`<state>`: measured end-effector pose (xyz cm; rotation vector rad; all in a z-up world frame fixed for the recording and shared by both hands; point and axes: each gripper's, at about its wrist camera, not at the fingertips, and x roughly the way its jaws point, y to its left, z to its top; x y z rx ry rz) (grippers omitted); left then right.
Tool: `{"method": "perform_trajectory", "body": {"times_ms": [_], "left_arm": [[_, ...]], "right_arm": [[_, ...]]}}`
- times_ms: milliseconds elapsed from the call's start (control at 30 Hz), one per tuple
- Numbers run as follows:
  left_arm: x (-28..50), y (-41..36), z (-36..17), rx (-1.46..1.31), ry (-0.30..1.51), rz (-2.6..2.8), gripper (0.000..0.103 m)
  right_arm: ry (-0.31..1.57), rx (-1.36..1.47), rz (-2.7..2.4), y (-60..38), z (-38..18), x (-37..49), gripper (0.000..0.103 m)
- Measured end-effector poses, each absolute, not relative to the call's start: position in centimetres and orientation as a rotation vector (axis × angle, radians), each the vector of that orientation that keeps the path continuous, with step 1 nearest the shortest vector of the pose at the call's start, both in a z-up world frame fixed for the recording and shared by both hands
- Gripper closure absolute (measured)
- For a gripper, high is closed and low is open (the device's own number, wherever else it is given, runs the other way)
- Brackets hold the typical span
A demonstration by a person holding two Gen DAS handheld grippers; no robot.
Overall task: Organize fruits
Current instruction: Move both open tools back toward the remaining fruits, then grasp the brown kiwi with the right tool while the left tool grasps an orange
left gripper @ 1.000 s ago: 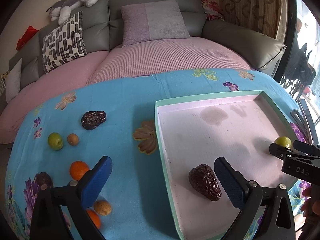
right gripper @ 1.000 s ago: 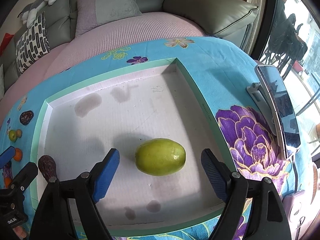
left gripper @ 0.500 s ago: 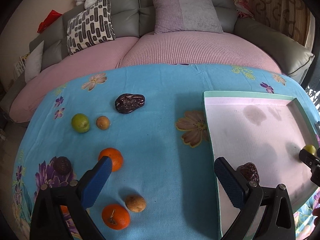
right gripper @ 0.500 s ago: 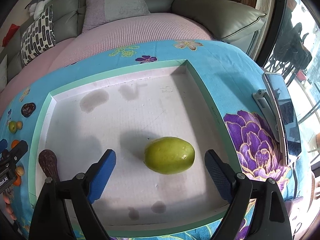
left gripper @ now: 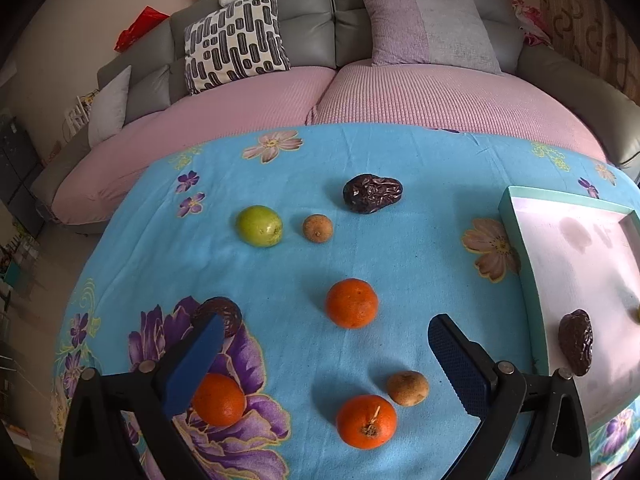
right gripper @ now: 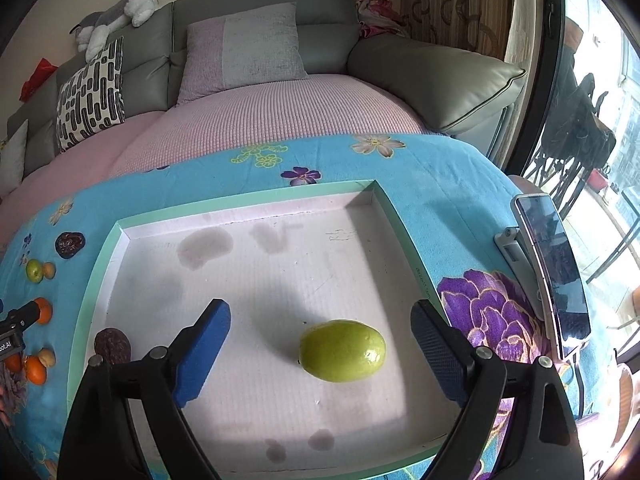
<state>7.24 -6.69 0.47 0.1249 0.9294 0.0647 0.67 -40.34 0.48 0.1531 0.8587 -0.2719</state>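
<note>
My left gripper [left gripper: 324, 344] is open and empty above the blue floral cloth, with an orange [left gripper: 351, 303] just ahead between its fingers. Two more oranges [left gripper: 366, 421] [left gripper: 218, 399], two small brown fruits [left gripper: 407, 387] [left gripper: 317, 228], a green fruit [left gripper: 259, 225] and two dark dates [left gripper: 372, 198] [left gripper: 218, 315] lie on the cloth. The green-rimmed white tray [left gripper: 516, 236] holds one dark date [left gripper: 576, 341]. My right gripper [right gripper: 320, 332] is open and empty above the tray [right gripper: 248, 204], with a green fruit [right gripper: 342, 350] lying on the tray floor between its fingers.
A phone on a stand [right gripper: 552, 268] is at the table's right edge. A pink and grey sofa [left gripper: 400, 92] with cushions runs behind the table. The left gripper's tip [right gripper: 20, 320] shows at the left edge of the right wrist view.
My left gripper has swung left, away from the tray and the date in it, to over the loose fruit on the cloth. My right gripper has drawn back slightly from the green fruit.
</note>
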Motion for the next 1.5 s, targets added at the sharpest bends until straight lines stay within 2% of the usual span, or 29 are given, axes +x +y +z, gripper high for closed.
{"method": "perform_trajectory", "body": {"times_ms": [333, 633, 900, 1067, 1300, 1400, 1500], "left_arm": [[6.3, -1.0, 2.2, 0.032, 0.889, 0.165, 0.000], [5.9, 3.3, 3.2, -0.043, 0.866, 0.237, 0.000], [5.4, 6.1, 4.5, -0.080, 0.837, 0.218, 0.000], [5.1, 7.0, 4.0, -0.141, 0.880, 0.164, 0.000], [4.6, 7.4, 1.9, -0.239, 0.956, 0.116, 0.001], [4.6, 7.1, 1.0, -0.273, 0.987, 0.084, 0.004], [4.7, 6.8, 0.1, -0.323, 1.014, 0.046, 0.016]], "right_arm": [[0.857, 0.169, -0.203, -38.0, 0.8, 1.4, 0.007], [0.787, 0.212, -0.071, -33.8, 2.4, 2.5, 0.007], [0.698, 0.127, 0.069, -28.4, 4.1, 2.9, 0.008], [0.645, 0.102, 0.203, -24.6, 5.0, 2.8, 0.008], [0.703, 0.067, 0.325, -19.8, 4.0, 3.2, 0.008], [0.734, 0.037, 0.339, -18.5, 3.2, 3.3, 0.008], [0.765, 0.036, 0.351, -17.8, 2.6, 3.4, 0.015]]}}
